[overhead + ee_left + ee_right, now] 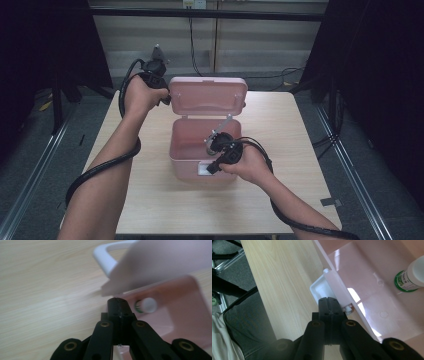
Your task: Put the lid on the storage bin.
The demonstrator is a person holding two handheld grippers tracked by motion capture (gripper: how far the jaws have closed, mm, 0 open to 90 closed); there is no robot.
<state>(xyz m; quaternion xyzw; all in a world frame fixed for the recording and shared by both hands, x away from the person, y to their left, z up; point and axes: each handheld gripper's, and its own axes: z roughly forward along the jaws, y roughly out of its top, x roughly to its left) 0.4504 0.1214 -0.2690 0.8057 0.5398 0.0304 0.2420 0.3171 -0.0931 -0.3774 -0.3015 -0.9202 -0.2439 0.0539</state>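
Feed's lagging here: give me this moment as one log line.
box: lid up | left tongs: shut, at lid | right tongs: shut, at front latch | inside: bottle

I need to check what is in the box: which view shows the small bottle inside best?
The right gripper view: the white bottle with its green-printed label lies on the pink box's floor, large though cut by the frame edge. The left gripper view shows it small and blurred. In the high view I cannot make it out.

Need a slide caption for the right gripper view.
Shut right gripper at the white front latch of the open pink plastic box.
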